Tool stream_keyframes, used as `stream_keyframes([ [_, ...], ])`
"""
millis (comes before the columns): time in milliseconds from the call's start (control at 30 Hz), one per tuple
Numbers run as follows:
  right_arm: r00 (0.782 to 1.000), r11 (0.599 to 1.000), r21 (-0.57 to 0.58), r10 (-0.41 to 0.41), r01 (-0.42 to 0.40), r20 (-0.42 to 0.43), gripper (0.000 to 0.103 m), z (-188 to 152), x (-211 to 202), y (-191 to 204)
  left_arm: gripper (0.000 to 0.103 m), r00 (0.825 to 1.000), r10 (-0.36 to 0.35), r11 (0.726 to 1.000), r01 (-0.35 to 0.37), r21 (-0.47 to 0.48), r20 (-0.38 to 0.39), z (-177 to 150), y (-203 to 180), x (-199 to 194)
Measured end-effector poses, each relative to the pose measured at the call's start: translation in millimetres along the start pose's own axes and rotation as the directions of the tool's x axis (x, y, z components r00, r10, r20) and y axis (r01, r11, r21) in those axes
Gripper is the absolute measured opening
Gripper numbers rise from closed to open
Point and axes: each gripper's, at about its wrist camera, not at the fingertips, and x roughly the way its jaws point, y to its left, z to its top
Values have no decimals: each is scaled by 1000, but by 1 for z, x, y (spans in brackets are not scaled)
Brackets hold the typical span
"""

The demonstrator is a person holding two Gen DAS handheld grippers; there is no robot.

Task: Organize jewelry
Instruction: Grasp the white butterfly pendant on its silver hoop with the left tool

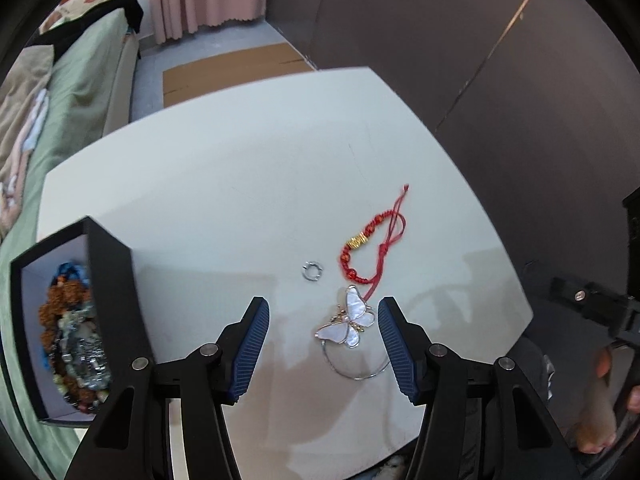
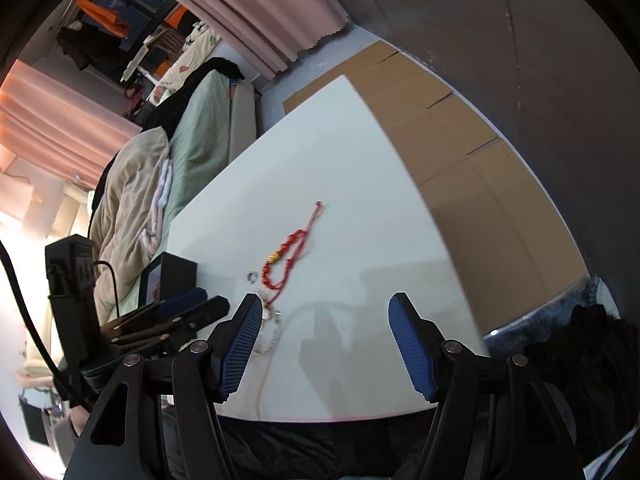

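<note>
Nearby, black box, small ring, red bracelet

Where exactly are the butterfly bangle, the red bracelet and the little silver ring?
butterfly bangle (image 1: 347, 322), left wrist view, on the pearly wings.
red bracelet (image 1: 357, 242), left wrist view, on its gold beads.
silver ring (image 1: 311, 271), left wrist view, on its band.

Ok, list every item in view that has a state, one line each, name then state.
Left gripper: open, fingers either side of the butterfly bangle, not touching it.
Right gripper: open, nothing between its fingers.
Butterfly bangle: lying flat on the table.
Red braided bracelet: loose on the table, cord ends trailing.
Silver ring: flat on the table, apart from the bracelet.
Black jewelry box: open, beads and other pieces inside.
</note>
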Motion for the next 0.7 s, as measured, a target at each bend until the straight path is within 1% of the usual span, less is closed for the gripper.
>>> stream_keyframes([
  [100,1000,1000,16,-6,6,1,66,-3,-2,-10,57,999,30,999,-29,25,-16,-2,-6,14],
  [200,1000,1000,15,-7,7,-6,66,-7,-3,-14,51,998,36,999,-35,39,-41,-6,-8,25],
  [233,1000,1000,13,-8,8,-10,66,-8,-2,-14,51,998,45,998,-43,47,-34,-7,-9,27],
  [267,1000,1000,10,-8,9,-16,66,-9,0,-13,48,998,54,997,-53,63,-15,-7,-11,26],
  [300,1000,1000,8,-8,8,-20,66,-9,1,-13,46,998,65,995,-63,73,-16,-8,-12,26],
  [333,1000,1000,2,-8,8,-28,66,-10,5,-10,36,998,69,994,-69,79,-5,-11,-14,24],
  [367,999,1000,-4,-7,7,-34,66,-11,7,-8,23,999,50,996,-50,76,-3,-13,-15,22],
  [400,999,1000,-9,-6,5,-39,66,-11,10,-5,18,1000,26,997,-25,68,-8,-13,-14,21],
  [467,999,1000,-23,-4,3,-46,66,-12,14,1,11,1000,15,998,-14,59,-1,-13,-16,17],
  [533,998,999,-37,0,-2,-56,66,-13,19,8,11,1000,19,998,-20,66,16,-15,-16,9],
  [633,997,998,-65,-5,0,-72,66,-14,28,21,11,999,-11,999,9,51,33,-16,-9,-1],
  [667,997,997,-78,-8,2,-79,65,-15,32,25,11,999,-9,999,7,46,40,-16,-6,-5],
  [700,996,996,-86,-10,2,-86,61,-17,34,28,11,999,-6,999,4,41,50,-17,-3,-11],
])
